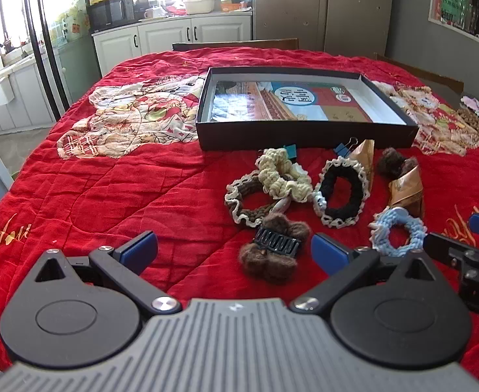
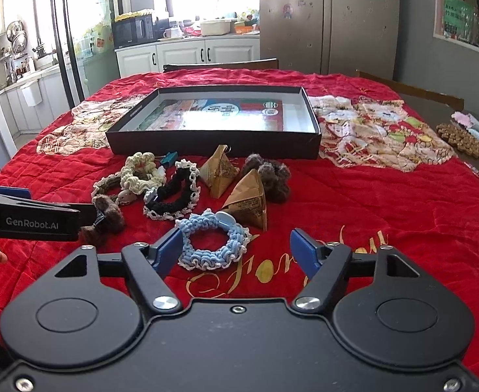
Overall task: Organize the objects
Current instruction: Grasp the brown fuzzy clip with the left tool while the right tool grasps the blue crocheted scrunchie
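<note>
Both the left hand-held gripper (image 1: 234,253) and the right hand-held gripper (image 2: 236,250) are wide apart, holding nothing; the blue scrunchie (image 2: 214,243), well in front of the black box (image 2: 213,142), looks soft and light, so pinch its ring.

Right gripper (image 2: 236,254) hangs low over the red quilt (image 2: 386,202), jaws spread wide. The blue scrunchie (image 2: 214,243) lies on the quilt between the fingers, tight against the left one, nothing pinched. Just ahead, two gold pyramid packets (image 2: 247,201), a black scrunchie (image 2: 174,196) and a cream one (image 2: 141,173). Further ahead sits the open black box (image 2: 213,145). Off to the left, the other gripper (image 2: 27,215) pokes in, right over a brown fuzzy clip (image 2: 108,210).
</note>
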`<state>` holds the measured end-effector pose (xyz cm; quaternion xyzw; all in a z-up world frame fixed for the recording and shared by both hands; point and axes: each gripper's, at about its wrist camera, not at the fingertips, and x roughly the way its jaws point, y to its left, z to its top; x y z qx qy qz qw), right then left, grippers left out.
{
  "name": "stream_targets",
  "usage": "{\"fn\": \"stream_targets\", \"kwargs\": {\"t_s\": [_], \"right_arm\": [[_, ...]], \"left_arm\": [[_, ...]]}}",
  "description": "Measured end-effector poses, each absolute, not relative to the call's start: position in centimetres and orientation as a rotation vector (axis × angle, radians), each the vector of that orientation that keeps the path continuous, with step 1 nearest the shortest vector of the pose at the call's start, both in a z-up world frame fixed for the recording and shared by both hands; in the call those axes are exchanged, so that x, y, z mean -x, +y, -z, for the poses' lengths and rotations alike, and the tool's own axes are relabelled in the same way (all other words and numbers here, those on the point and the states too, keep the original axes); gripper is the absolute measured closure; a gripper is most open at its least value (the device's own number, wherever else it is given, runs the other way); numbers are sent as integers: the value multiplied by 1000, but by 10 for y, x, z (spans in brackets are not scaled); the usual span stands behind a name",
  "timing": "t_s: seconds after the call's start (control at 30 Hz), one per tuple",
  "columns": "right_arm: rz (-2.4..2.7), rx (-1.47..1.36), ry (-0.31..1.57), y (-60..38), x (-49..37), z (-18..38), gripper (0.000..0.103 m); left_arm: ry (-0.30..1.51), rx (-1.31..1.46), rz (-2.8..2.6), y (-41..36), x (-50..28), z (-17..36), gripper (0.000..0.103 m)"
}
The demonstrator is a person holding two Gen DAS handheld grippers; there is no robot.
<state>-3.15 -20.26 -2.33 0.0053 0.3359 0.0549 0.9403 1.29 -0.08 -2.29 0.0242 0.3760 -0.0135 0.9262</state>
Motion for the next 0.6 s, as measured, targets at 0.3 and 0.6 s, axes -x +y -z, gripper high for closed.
{"fn": "stream_targets", "kwargs": {"t_s": [0.3, 0.6], "right_arm": [[-142, -22, 694, -207, 20, 31, 43], [-158, -42, 728, -207, 4, 49, 56]], "left_arm": [[789, -64, 126, 4, -20, 39, 0], [770, -75, 223, 5, -21, 49, 1]]}}
